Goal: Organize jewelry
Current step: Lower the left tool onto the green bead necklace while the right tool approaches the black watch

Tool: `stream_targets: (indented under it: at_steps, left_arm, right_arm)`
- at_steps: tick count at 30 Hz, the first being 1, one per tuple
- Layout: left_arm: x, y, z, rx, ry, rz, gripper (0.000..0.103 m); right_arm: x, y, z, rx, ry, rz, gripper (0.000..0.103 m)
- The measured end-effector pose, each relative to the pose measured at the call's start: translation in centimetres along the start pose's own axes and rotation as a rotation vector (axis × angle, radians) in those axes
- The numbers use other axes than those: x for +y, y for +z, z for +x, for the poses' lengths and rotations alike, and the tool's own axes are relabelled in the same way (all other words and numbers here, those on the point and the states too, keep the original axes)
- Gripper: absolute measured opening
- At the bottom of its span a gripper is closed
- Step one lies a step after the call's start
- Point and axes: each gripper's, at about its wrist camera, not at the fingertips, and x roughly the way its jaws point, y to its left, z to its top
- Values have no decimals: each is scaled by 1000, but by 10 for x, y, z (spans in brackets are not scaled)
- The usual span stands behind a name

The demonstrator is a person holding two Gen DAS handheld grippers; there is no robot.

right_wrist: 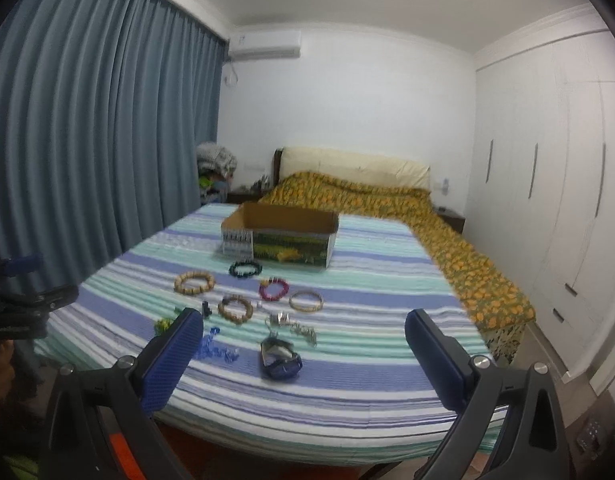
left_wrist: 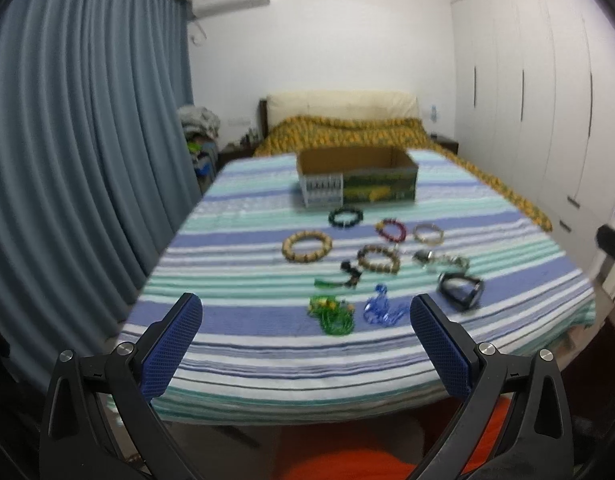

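both grippers hang short of the bed's near edge, above the floor, and neither holds a thing. the left gripper (left_wrist: 305,320) has its jaws spread wide, blue pads facing each other, and the right gripper (right_wrist: 303,334) is just as wide and just as empty.

out on the striped bedspread (left_wrist: 235,240) the jewelry lies scattered in a loose cluster, each piece flat on the cloth. a tan bead bracelet (left_wrist: 306,245) sits on the left, a dark green bead bracelet (left_wrist: 346,216) is closest to the box, a red bead bracelet (left_wrist: 391,229) and a thin pale bangle (left_wrist: 428,233) sit to the right. nearer in, a green beaded piece (left_wrist: 333,312) and a blue beaded piece (left_wrist: 381,312) lie side by side, with a dark watch (right_wrist: 280,358) off to the right.

beyond them all stands the open cardboard box (left_wrist: 357,178), well apart from both grippers. blur hides whether anything is inside it.
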Motion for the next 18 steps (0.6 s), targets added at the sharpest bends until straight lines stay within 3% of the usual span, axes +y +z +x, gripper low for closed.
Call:
stream_targets:
  at_steps: [13, 18]
  left_arm:
    - [-14, -39, 86, 174, -74, 62, 103]
    - [-12, -51, 123, 241, -83, 39, 103]
  right_arm:
    - [0, -46, 84, 211, 111, -61, 103]
    - [3, -67, 124, 288, 128, -87, 103]
